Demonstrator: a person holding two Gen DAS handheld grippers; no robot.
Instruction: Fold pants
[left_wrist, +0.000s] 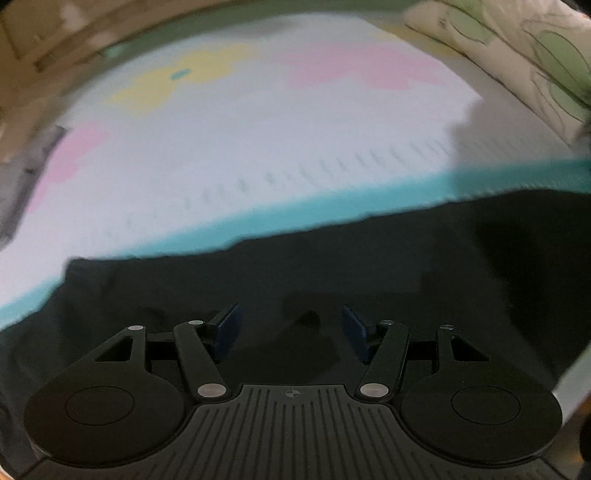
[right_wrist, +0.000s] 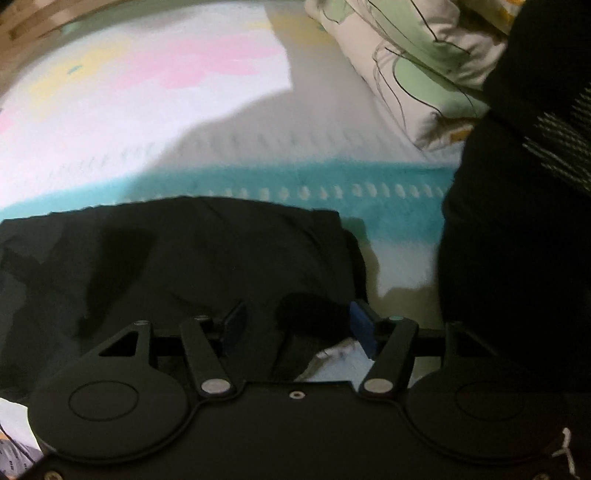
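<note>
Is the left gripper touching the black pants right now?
Cannot tell. In the left wrist view the left gripper, jaws open, is over the pants, but neither contact nor gap shows.

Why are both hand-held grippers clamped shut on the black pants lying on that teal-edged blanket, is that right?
Not quite. The pants do lie on the teal-edged blanket, but both wrist views show the jaws spread apart: the left hand-held gripper and the right hand-held gripper are open over the fabric and clamp nothing.

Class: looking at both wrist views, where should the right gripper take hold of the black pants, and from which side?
Probably the near right corner of the black pants, approached from the near side. There the cloth edge ends between the open fingers of the right gripper, with bedsheet beyond.
</note>
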